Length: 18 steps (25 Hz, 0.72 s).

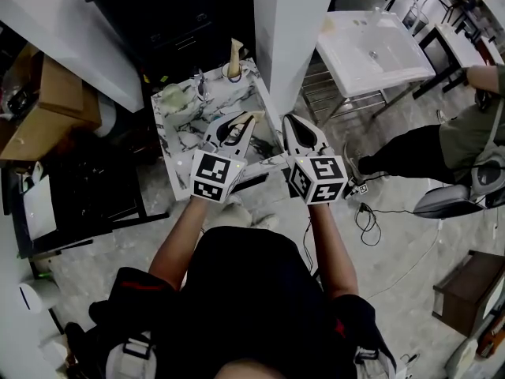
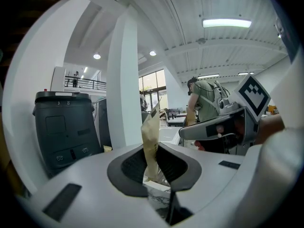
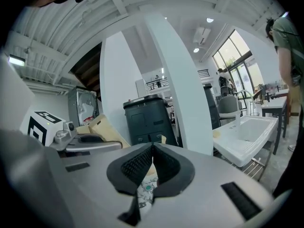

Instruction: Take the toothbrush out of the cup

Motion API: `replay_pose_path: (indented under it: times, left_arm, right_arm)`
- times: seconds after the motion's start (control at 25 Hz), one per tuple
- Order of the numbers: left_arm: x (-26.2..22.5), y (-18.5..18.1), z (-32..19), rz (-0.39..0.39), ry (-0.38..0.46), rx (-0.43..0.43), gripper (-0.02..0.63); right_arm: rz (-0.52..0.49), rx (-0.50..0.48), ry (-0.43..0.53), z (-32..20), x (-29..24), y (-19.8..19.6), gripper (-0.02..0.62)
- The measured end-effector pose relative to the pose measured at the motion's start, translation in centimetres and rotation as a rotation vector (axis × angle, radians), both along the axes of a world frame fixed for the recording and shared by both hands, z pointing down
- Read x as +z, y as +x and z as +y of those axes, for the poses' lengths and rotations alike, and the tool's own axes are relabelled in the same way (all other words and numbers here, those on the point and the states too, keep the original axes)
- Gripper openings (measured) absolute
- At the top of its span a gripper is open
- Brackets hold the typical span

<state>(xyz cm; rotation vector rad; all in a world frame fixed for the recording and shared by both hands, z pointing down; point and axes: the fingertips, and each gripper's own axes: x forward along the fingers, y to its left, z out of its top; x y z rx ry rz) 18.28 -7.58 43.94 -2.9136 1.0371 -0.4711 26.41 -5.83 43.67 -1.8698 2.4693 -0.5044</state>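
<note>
A small marble-patterned table stands before me. At its far edge a cup holds an upright tan stick. My left gripper hovers over the table's right part, shut on a tan, flat toothbrush that stands up between its pads. In the head view the toothbrush's tip pokes out past the fingers. My right gripper is beside it on the right, by the table's edge, shut with nothing in it. Below its jaws shows part of a patterned white cup.
A pale green cup sits on the table's left part. A white pillar rises just right of the table, a black bin behind it. A white sink, a person, a floor cable lie right; cardboard boxes left.
</note>
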Motion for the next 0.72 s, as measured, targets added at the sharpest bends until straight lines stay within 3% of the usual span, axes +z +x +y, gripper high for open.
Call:
replay_pose_path:
  times: [0.72]
  left_arm:
    - [0.5,-6.9,-6.5,0.049,-0.038,-0.018,0.063]
  right_arm:
    - [0.046,-0.038,-0.040,-7.5,0.1,-7.3,0.035]
